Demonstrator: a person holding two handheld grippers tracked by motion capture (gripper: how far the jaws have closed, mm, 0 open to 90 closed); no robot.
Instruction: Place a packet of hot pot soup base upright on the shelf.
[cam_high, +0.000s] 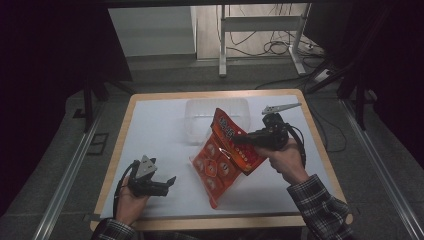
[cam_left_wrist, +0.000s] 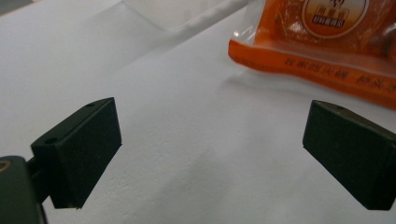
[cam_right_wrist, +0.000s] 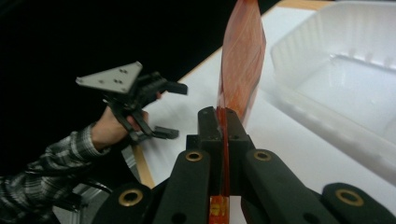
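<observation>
An orange snack bag (cam_high: 225, 152) printed with round pictures hangs tilted above the middle of the white table, its lower corner near the front. My right gripper (cam_high: 239, 139) is shut on the bag's right edge and holds it up; in the right gripper view the thin bag (cam_right_wrist: 240, 60) rises edge-on from between the closed jaws. My left gripper (cam_high: 170, 184) rests at the front left, held by a hand, jaws wide apart and empty. In the left gripper view its black pads (cam_left_wrist: 77, 151) frame bare table, with the bag (cam_left_wrist: 327, 42) beyond at the upper right.
A clear plastic tub (cam_high: 192, 117) stands at the back middle of the table, just behind the bag; in the right gripper view the tub (cam_right_wrist: 345, 70) lies to the right. The table's wooden rim (cam_high: 200, 222) runs along the front. Floor rails and a desk frame lie beyond.
</observation>
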